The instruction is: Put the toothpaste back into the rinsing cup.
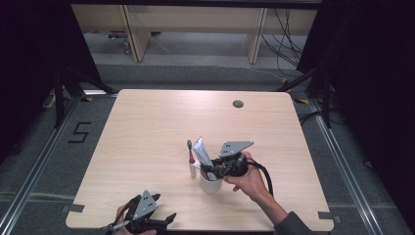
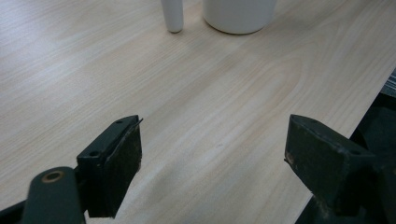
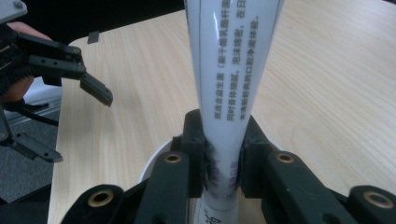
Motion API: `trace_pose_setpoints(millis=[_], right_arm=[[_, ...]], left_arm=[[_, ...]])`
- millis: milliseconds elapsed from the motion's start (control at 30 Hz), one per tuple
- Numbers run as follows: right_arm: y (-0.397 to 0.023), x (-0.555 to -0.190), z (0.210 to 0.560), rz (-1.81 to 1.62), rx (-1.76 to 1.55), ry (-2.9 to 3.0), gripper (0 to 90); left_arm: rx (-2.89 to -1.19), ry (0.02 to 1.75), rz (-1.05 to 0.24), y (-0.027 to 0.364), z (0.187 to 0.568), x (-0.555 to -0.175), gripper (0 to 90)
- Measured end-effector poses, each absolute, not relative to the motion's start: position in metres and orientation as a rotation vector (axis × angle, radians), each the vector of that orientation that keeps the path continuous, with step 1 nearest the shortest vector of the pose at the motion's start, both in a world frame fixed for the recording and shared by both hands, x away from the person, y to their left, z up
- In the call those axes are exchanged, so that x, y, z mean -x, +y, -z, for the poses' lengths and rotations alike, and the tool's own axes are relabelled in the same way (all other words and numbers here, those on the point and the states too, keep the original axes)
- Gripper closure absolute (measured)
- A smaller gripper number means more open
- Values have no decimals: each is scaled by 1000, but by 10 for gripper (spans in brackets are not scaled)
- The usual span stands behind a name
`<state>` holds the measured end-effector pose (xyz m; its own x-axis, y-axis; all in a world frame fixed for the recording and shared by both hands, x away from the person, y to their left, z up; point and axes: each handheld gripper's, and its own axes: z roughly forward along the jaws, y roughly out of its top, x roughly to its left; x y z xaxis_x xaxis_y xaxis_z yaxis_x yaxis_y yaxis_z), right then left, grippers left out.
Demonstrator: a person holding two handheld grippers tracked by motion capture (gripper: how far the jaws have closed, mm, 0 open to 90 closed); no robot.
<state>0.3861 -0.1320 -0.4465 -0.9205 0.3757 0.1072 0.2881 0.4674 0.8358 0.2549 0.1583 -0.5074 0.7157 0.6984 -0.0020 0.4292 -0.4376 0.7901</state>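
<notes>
A white cup (image 1: 210,185) stands on the wooden table (image 1: 147,127), right of its middle toward the front. My right gripper (image 1: 211,171) hovers over the cup, shut on a white toothpaste tube (image 1: 201,151) that points up and to the left. In the right gripper view the jaws of the right gripper (image 3: 223,135) pinch the printed tube (image 3: 233,70) above the cup's rim (image 3: 156,161). A toothbrush (image 1: 191,159) with a white handle stands upright just left of the cup. My left gripper (image 1: 164,206) rests open and empty at the front left edge.
The left gripper view has its gripper (image 2: 212,140) open over bare wood, the cup (image 2: 238,14) and the toothbrush handle (image 2: 173,16) farther off, and the table's edge (image 2: 355,121) close on the right. A cable hole (image 1: 238,104) lies at the back.
</notes>
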Motion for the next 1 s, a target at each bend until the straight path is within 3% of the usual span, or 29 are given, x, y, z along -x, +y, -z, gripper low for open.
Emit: trace_pose_setpoints(millis=[667,1000], right_arm=[[-132,-385,449,-1428,-588,2627,732],[-134,-385,448,-1424,-612,2614,630]], left_arm=[[-2119,838,-424,160,507,-255,185],[-2103,845,-409,158,508,-254,185]])
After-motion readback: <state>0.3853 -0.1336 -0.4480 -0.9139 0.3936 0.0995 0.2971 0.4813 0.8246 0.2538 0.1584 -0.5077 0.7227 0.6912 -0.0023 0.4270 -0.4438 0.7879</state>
